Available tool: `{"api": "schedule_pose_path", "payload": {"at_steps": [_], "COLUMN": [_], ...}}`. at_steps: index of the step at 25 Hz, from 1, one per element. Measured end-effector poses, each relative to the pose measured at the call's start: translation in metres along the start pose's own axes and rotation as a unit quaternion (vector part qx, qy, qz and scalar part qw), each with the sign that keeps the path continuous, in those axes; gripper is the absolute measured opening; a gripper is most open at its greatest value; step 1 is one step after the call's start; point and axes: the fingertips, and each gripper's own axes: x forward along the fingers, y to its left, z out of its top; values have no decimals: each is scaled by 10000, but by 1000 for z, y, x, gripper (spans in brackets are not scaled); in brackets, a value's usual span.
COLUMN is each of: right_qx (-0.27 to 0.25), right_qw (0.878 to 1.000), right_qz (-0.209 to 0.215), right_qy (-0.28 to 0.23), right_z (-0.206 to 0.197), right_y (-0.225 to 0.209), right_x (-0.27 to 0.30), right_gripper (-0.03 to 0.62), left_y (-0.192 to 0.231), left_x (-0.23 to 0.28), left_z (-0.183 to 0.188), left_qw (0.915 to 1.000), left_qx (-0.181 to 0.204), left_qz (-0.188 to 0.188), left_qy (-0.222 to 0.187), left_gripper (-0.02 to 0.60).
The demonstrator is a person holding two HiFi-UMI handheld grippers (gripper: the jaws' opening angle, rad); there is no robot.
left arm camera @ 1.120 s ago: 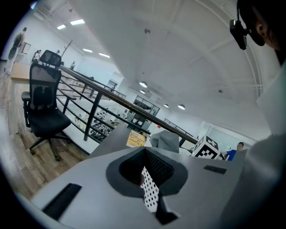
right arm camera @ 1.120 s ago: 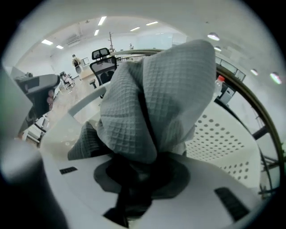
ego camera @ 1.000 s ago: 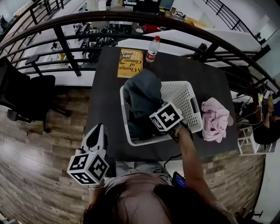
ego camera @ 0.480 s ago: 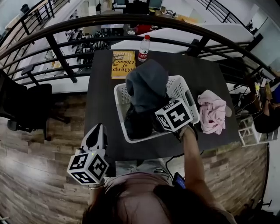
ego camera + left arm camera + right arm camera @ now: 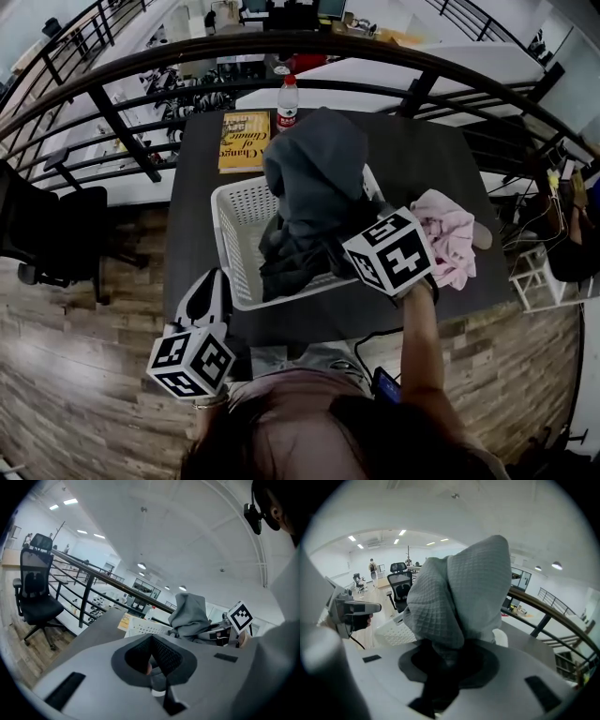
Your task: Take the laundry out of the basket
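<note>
A white slatted laundry basket (image 5: 232, 246) stands on the dark table (image 5: 192, 234). Out of it rises a grey waffle-knit garment (image 5: 314, 173), bunched and hanging up over the basket's right half, with its lower folds still inside. My right gripper (image 5: 361, 242) is shut on that garment; in the right gripper view the cloth (image 5: 459, 597) swells up from between the jaws (image 5: 450, 656). A pink garment (image 5: 450, 234) lies on the table to the basket's right. My left gripper (image 5: 206, 286) hovers off the table's near left edge, shut and empty (image 5: 151, 654).
A yellow book (image 5: 243, 141) and a plastic bottle (image 5: 288, 101) sit at the table's far edge. A black railing (image 5: 141, 70) curves behind the table. A black office chair (image 5: 42, 220) stands on the wood floor to the left.
My right gripper has risen and moved right, drawing the grey garment higher out of the basket. The left gripper has shifted a little beside the table edge.
</note>
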Motion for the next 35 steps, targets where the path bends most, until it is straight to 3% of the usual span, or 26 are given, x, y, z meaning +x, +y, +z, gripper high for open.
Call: {"api": "schedule_pose_path", "payload": {"at_steps": [9, 21, 35], "right_qx": [-279, -52, 284], "right_qw": [9984, 9945, 9877], "right_qz": [38, -135, -382], "right_qy": [-496, -1041, -1489], "right_z": [1, -20, -48], "right_y": [-38, -103, -158], "right_x": [-62, -130, -183], "right_gripper": [121, 121, 121], "left_y": [-58, -128, -181], "left_x": [16, 41, 68], "left_z": [-17, -47, -69], "left_qw": [10000, 9997, 9986], "left_qx": [34, 166, 289], "left_qz": [49, -112, -375], "left_qy": [2, 163, 224], "left_gripper": [-2, -2, -2]}}
